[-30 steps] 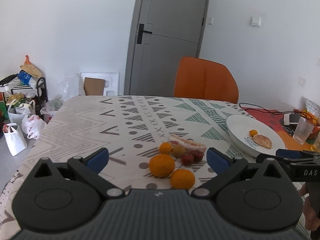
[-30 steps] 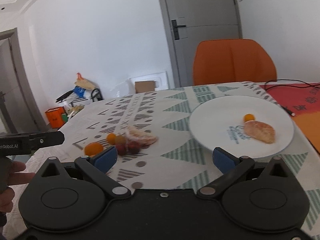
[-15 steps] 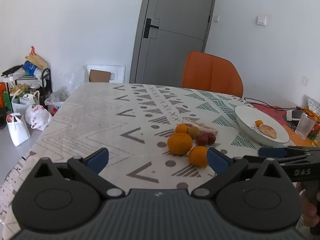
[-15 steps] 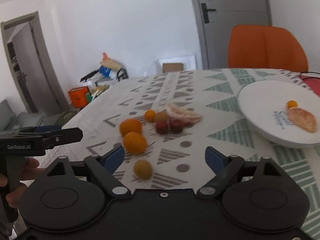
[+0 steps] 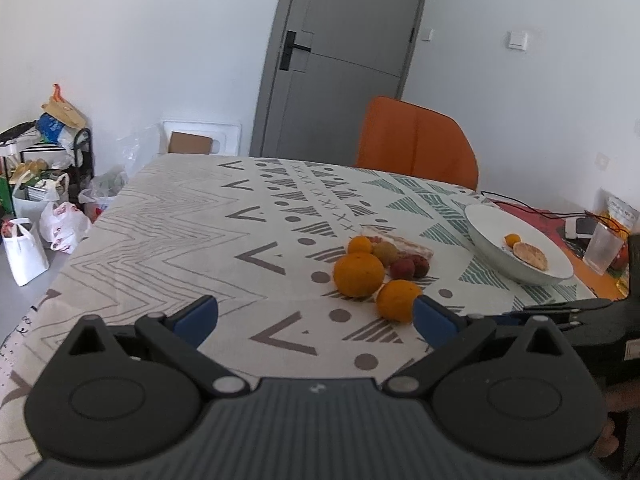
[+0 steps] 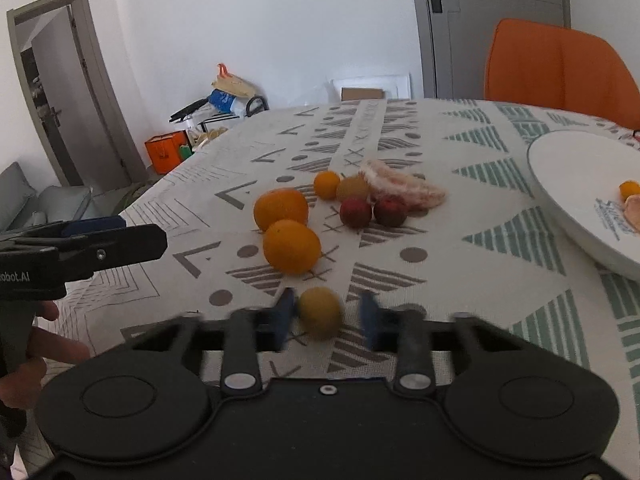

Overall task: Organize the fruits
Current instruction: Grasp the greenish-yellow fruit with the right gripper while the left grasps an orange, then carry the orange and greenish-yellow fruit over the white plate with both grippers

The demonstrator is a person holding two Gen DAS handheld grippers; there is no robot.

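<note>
A cluster of fruit lies on the patterned tablecloth: two oranges [image 6: 291, 246], a small tangerine [image 6: 326, 185], two red fruits [image 6: 355, 212] and a peeled pomelo piece [image 6: 400, 186]. A small yellow fruit [image 6: 320, 310] sits between the blurred, closing fingers of my right gripper [image 6: 326, 316], with a gap still on its right side. My left gripper [image 5: 316, 316] is open and empty, near the oranges [image 5: 359, 274]. A white plate [image 5: 492, 246] at the right holds a tangerine [image 5: 512, 239] and a peeled citrus piece [image 5: 530, 255].
An orange chair [image 5: 416, 144] stands at the table's far side. A plastic cup [image 5: 604, 248] and cables lie on a red mat beyond the plate. Bags and a rack stand on the floor at the left.
My right gripper swung left from the plate to the fruit cluster and its fingers have closed in around the small yellow fruit. My left gripper drew back and rose a little.
</note>
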